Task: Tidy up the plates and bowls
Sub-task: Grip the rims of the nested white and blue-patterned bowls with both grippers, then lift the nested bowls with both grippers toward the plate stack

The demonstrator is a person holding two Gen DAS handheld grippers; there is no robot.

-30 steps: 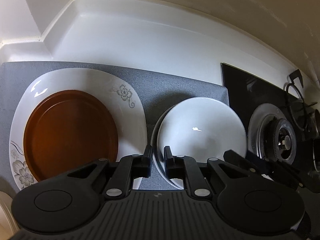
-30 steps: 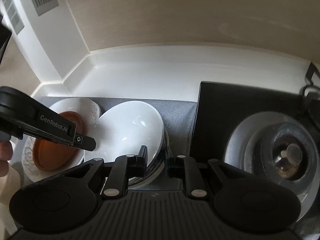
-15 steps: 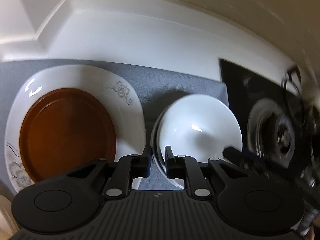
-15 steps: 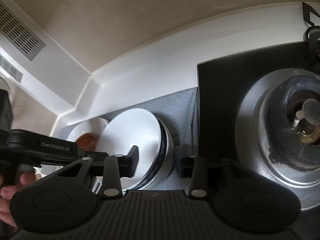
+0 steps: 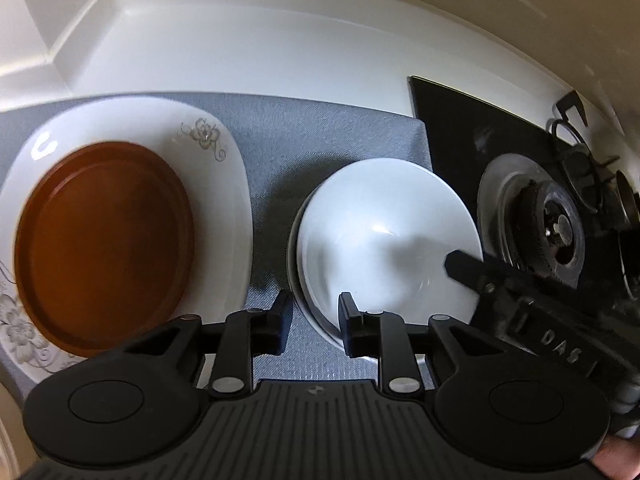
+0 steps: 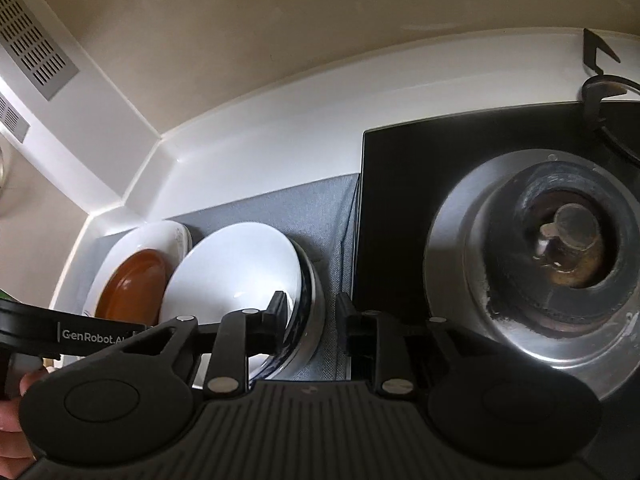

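A grey mat (image 5: 332,136) covers a white kitchen counter (image 5: 248,44) set into a corner, with a black gas hob (image 6: 400,184) at the mat's right edge.

Nearest in the left wrist view, the left gripper (image 5: 314,320) points steeply down over the mat. Its jaws are opening; the near left rim of the bowl stack passes between the fingertips, and the pads do not visibly press on it. Beside it, the right gripper (image 6: 312,312) also has opening jaws that straddle the right rim of the same stack, one finger inside the top bowl, the other outside, with a gap showing.

The white bowl (image 5: 384,236) sits nested on top of a lower bowl with a dark band (image 6: 308,304), on the mat just beside the hob. To its left, apart from it, a brown plate (image 5: 104,244) lies on a white floral plate (image 5: 216,172).

Farther right stands the burner (image 6: 568,240) in its steel ring.
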